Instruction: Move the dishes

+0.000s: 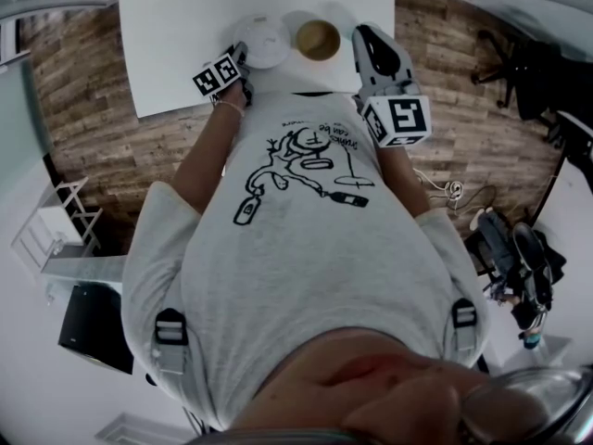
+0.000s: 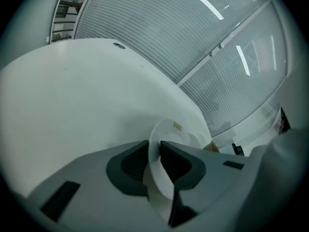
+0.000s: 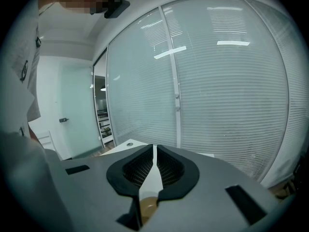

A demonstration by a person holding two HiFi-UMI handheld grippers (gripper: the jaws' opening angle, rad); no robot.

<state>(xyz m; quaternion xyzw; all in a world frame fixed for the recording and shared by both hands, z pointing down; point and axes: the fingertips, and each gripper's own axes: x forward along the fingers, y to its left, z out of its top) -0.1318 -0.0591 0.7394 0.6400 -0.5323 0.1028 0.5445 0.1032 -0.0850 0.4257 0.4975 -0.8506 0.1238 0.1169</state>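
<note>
Head view: a white table (image 1: 185,26) lies beyond the person's shirt, and two dishes sit side by side near its front edge, a white plate (image 1: 264,43) and, just right of it, a bowl (image 1: 318,39) with a brown inside. The left gripper (image 1: 243,52) reaches the plate's near-left rim; the right gripper (image 1: 359,33) meets the bowl's right side.

Left gripper view: the left gripper (image 2: 154,146) has its jaws parted, with the plate's (image 2: 176,134) thin rim standing between them, and the pads are not pinching it. The plate rests on the table (image 2: 72,95).

Right gripper view: the right gripper (image 3: 154,151) is clamped on the bowl's (image 3: 152,178) thin white rim, with brown showing below the pads. A table (image 3: 126,144) corner shows ahead, before slatted blinds (image 3: 231,95). Whether the bowl is lifted off the table, I cannot tell.
</note>
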